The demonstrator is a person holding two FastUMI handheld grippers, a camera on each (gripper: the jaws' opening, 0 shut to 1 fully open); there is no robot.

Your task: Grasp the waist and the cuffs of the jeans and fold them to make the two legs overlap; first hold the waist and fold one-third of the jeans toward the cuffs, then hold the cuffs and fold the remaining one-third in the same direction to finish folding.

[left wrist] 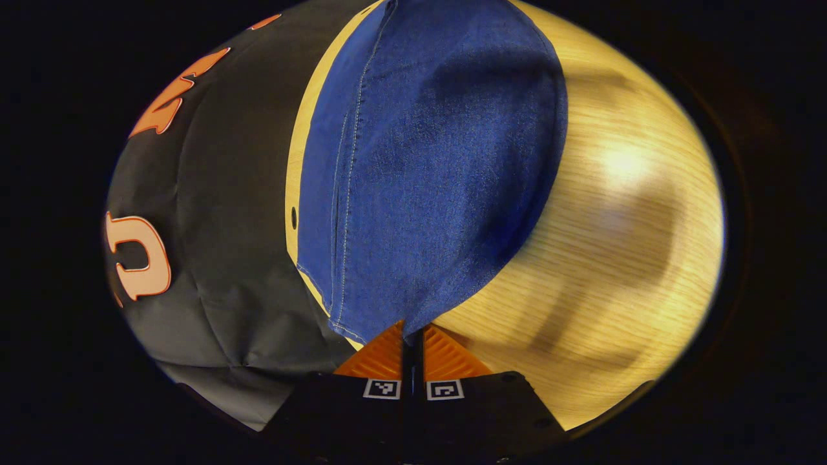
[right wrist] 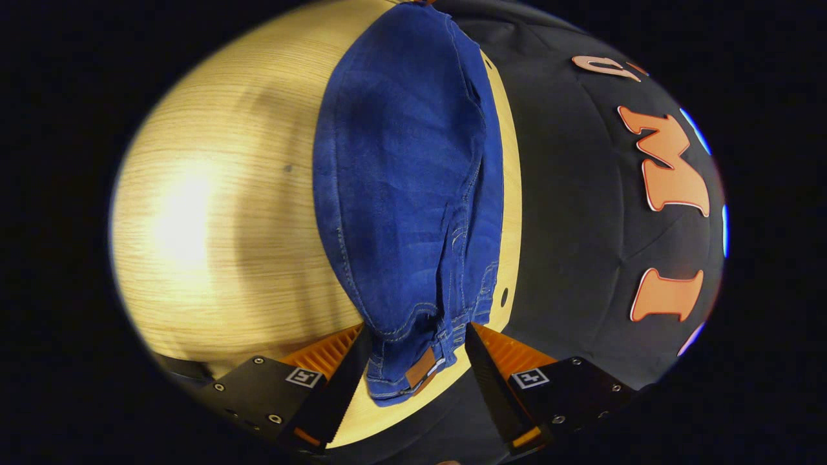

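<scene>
Blue jeans (left wrist: 426,168) lie on the wooden table (left wrist: 614,245), stretching away from my left gripper (left wrist: 411,334). That gripper is shut, and the near end of the denim runs in between its fingertips. In the right gripper view the jeans (right wrist: 407,181) lie lengthwise with the legs overlapped. The waist end with its brown leather patch (right wrist: 420,369) is nearest. My right gripper (right wrist: 417,332) is open, one finger on each side of the waist, neither pressing on the cloth.
The jeans lie close to the table's edge (right wrist: 510,213), beyond which hangs the black booth cloth (right wrist: 581,226). A small dark hole (right wrist: 504,297) sits in the tabletop near that edge. Bare wood (right wrist: 213,226) spreads on the other side of the jeans.
</scene>
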